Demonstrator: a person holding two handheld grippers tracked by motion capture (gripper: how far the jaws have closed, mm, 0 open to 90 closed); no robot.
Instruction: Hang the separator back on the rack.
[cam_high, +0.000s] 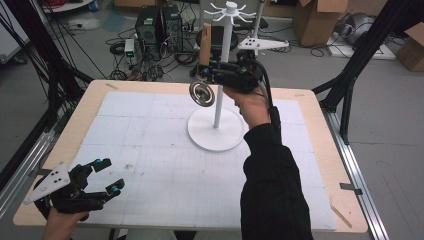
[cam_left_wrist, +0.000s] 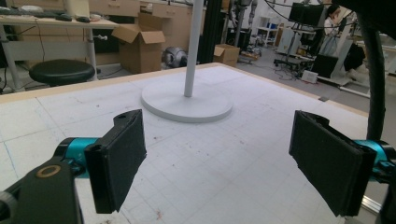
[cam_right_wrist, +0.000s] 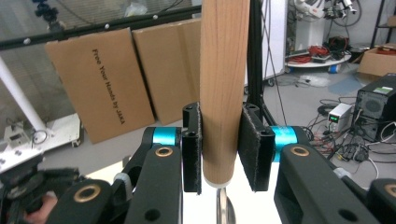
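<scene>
A utensil with a wooden handle (cam_high: 205, 42) and a round metal head (cam_high: 202, 93) is held upright above the table, head down. My right gripper (cam_high: 206, 71) is shut on the handle, just left of the white hook stand's pole (cam_high: 220, 85). In the right gripper view the handle (cam_right_wrist: 224, 84) is clamped between both pads of my right gripper (cam_right_wrist: 219, 151), and a metal shank (cam_right_wrist: 223, 207) runs down from it. My left gripper (cam_high: 111, 176) hovers open at the table's near left corner. In its own view the left gripper (cam_left_wrist: 215, 163) has nothing between its jaws, and the stand's round base (cam_left_wrist: 187, 103) lies ahead.
The stand's hooks (cam_high: 231, 9) spread at its top and its base (cam_high: 216, 132) sits mid-table on a white gridded mat (cam_high: 165, 170). Computer towers (cam_high: 157, 25), cables and cardboard boxes (cam_high: 315, 20) are on the floor beyond. Black frame legs (cam_high: 350, 75) flank the table.
</scene>
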